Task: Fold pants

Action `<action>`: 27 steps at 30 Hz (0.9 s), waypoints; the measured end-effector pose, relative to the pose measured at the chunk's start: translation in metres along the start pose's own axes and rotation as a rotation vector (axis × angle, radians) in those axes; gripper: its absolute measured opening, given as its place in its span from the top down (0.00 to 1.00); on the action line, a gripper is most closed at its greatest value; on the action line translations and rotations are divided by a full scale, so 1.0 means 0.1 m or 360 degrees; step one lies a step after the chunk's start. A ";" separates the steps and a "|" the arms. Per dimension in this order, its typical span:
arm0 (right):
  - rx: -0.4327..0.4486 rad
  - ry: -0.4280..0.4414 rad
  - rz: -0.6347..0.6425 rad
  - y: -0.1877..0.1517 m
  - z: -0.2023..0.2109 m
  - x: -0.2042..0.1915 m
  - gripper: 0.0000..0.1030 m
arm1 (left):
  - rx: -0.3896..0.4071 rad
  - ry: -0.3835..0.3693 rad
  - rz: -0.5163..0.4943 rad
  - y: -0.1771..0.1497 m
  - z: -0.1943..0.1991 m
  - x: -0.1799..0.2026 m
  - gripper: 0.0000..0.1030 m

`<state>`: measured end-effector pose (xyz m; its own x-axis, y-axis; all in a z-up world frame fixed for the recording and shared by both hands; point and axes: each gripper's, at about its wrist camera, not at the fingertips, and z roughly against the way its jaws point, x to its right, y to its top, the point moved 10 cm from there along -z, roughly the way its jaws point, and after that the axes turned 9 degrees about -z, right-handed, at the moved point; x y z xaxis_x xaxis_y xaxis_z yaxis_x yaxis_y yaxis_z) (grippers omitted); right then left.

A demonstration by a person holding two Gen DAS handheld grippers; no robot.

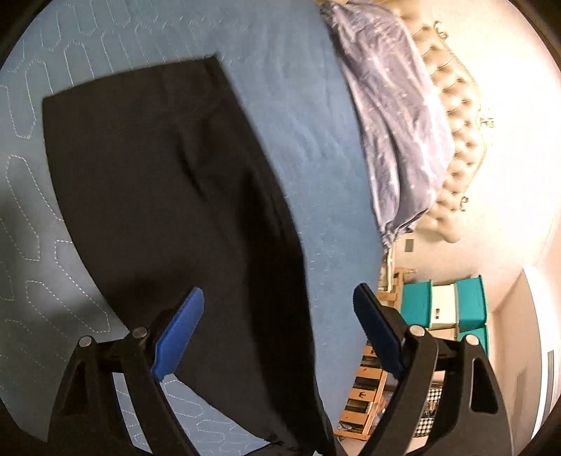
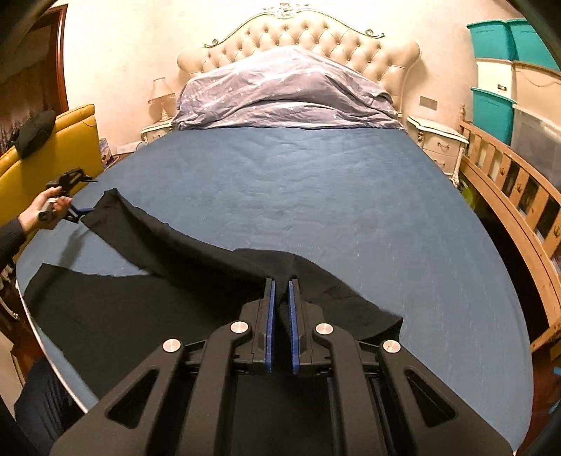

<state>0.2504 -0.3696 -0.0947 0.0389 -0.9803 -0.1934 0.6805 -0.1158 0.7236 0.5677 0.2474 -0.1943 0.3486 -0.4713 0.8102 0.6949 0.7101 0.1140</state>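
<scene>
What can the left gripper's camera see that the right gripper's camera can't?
Only the left wrist view shows the left gripper's own blue fingers spread wide open, and the white stitched pattern on the bed cover. Only the right wrist view shows the right gripper pinching the black pants, a yellow chair, a lamp and the person's hand. Both show the pants, the blue bed, the starry duvet, the tufted headboard and teal boxes.
</scene>
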 end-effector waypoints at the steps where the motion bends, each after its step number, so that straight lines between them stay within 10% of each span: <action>1: -0.0001 -0.0004 -0.0014 -0.07 0.05 -0.01 0.93 | -0.0013 0.0006 0.0001 0.01 -0.02 -0.03 0.16; 5: -0.0026 -0.0007 -0.0079 -0.31 0.20 0.05 0.93 | 0.0002 0.0013 0.0035 -0.01 0.02 -0.17 0.25; 8: -0.0053 -0.0015 -0.0120 -0.41 0.20 0.16 0.93 | -0.0028 0.0116 0.0030 -0.16 0.14 -0.38 0.93; 9: -0.0057 -0.0013 -0.0138 -0.44 0.21 0.19 0.93 | -0.0025 0.0152 0.0034 -0.23 0.25 -0.47 0.99; 17: -0.0098 0.0000 -0.0211 -0.78 0.36 0.45 0.93 | 0.0105 -0.0022 -0.0054 -1.01 1.43 -0.58 0.99; 25: -0.0318 -0.0004 -0.0424 -1.56 0.19 0.82 0.92 | 0.0129 0.0097 -0.0042 -2.28 2.15 -1.39 0.99; 27: -0.0334 -0.0017 -0.0538 -1.67 0.17 0.90 0.76 | 0.0105 0.0103 -0.0028 -2.44 2.14 -1.57 0.98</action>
<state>0.1280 -0.4410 -0.2213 -0.2198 -0.8942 -0.3900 0.7884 -0.3982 0.4689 0.2091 0.2602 -0.2258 0.3781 -0.5154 0.7690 0.6591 0.7332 0.1673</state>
